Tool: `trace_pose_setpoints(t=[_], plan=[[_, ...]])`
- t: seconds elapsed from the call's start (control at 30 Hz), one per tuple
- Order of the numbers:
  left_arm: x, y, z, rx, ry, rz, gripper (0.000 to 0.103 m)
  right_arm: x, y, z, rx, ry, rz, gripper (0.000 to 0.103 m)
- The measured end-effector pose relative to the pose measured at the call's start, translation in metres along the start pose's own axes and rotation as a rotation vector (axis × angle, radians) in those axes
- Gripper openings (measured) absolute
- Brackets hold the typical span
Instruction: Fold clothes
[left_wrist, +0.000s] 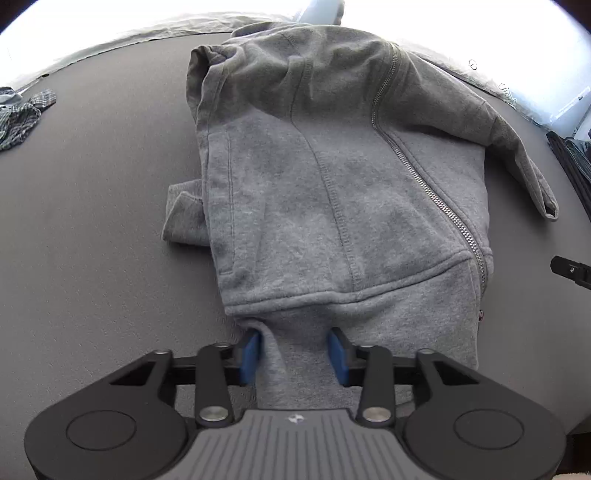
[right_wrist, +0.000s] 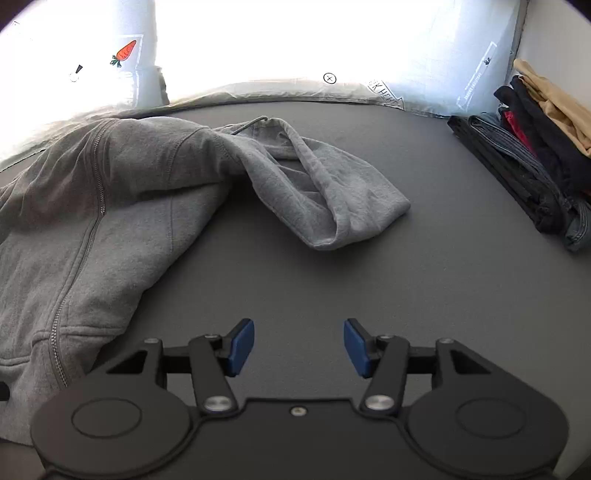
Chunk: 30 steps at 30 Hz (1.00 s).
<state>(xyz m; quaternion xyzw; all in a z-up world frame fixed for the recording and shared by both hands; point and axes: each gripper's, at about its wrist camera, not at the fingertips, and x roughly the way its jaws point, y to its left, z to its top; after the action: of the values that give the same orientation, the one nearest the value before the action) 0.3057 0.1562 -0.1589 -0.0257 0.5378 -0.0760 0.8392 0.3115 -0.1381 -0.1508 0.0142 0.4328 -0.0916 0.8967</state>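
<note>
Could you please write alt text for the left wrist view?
The left gripper has a bottom fold of a grey zip hoodie between its blue pads, on a dark grey table. Checked fabric lies far left.

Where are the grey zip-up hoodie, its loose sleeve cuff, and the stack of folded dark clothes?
Grey zip-up hoodie (left_wrist: 332, 184): left wrist view, on the front panel beside the zipper.
Loose sleeve cuff (right_wrist: 354, 225): right wrist view, on the cuff's open end.
Stack of folded dark clothes (right_wrist: 524, 166): right wrist view, on the black top layers.

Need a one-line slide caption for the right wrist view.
Right gripper open and empty above the dark table, beside a grey zip hoodie.
</note>
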Motion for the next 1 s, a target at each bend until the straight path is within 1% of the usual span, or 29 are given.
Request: trace_pose_setpoints(t=[0.03, 0.07, 0.17, 0.27, 0.3, 0.33, 0.37, 0.43, 0.5, 0.57, 0.63, 0.67, 0.73, 0.8, 0.83, 0.87, 0.9, 0.97, 1.0], plan=[[-0.004, 0.001, 0.003, -0.005, -0.02, -0.008, 0.01, -0.003, 0.002, -0.002, -0.008, -0.002, -0.002, 0.055], [-0.011, 0.005, 0.008, -0.027, -0.048, -0.034, 0.007, -0.006, 0.004, -0.005, -0.014, -0.004, -0.004, 0.055], [-0.04, 0.021, 0.026, -0.104, -0.157, -0.104, 0.007, -0.012, 0.01, -0.01, -0.02, 0.003, -0.001, 0.055], [-0.069, 0.036, 0.048, -0.15, -0.295, -0.116, 0.006, -0.015, 0.019, -0.014, -0.021, 0.007, -0.004, 0.055], [-0.076, 0.042, 0.057, -0.164, -0.339, -0.113, 0.006, -0.016, 0.023, -0.015, -0.019, 0.005, 0.0, 0.055], [-0.081, 0.049, 0.066, -0.173, -0.379, -0.098, 0.003, -0.016, 0.027, -0.015, -0.016, 0.003, 0.003, 0.055], [-0.084, 0.057, 0.074, -0.175, -0.414, -0.077, 0.003, -0.017, 0.031, -0.015, -0.014, 0.001, 0.004, 0.055], [-0.08, 0.075, 0.092, -0.188, -0.438, -0.026, 0.003, -0.018, 0.041, -0.014, -0.01, -0.006, 0.015, 0.055], [-0.075, 0.094, 0.108, -0.209, -0.451, 0.032, 0.0, -0.017, 0.05, -0.011, 0.002, -0.014, 0.041, 0.055], [-0.066, 0.112, 0.12, -0.252, -0.433, 0.054, 0.0, -0.013, 0.06, -0.008, 0.022, -0.014, 0.085, 0.054], [-0.058, 0.129, 0.126, -0.296, -0.393, 0.031, 0.0, -0.005, 0.071, -0.002, 0.055, -0.011, 0.144, 0.054], [-0.053, 0.134, 0.128, -0.301, -0.367, 0.016, 0.0, 0.0, 0.076, 0.0, 0.077, -0.007, 0.173, 0.054], [-0.043, 0.136, 0.128, -0.25, -0.319, 0.0, 0.0, 0.014, 0.081, 0.006, 0.154, 0.009, 0.201, 0.053], [-0.034, 0.133, 0.122, -0.193, -0.271, -0.037, 0.001, 0.028, 0.083, 0.011, 0.246, 0.024, 0.217, 0.052], [-0.03, 0.131, 0.119, -0.168, -0.242, -0.063, 0.008, 0.032, 0.08, 0.013, 0.299, 0.023, 0.226, 0.052], [-0.027, 0.128, 0.114, -0.148, -0.208, -0.092, 0.02, 0.035, 0.077, 0.015, 0.349, 0.023, 0.236, 0.052], [-0.023, 0.125, 0.11, -0.127, -0.173, -0.12, 0.026, 0.034, 0.074, 0.014, 0.394, 0.025, 0.249, 0.052], [-0.021, 0.12, 0.099, -0.098, -0.132, -0.176, 0.048, 0.034, 0.067, 0.012, 0.485, 0.027, 0.273, 0.053], [-0.021, 0.117, 0.093, -0.086, -0.117, -0.204, 0.054, 0.033, 0.065, 0.011, 0.52, 0.026, 0.286, 0.053]])
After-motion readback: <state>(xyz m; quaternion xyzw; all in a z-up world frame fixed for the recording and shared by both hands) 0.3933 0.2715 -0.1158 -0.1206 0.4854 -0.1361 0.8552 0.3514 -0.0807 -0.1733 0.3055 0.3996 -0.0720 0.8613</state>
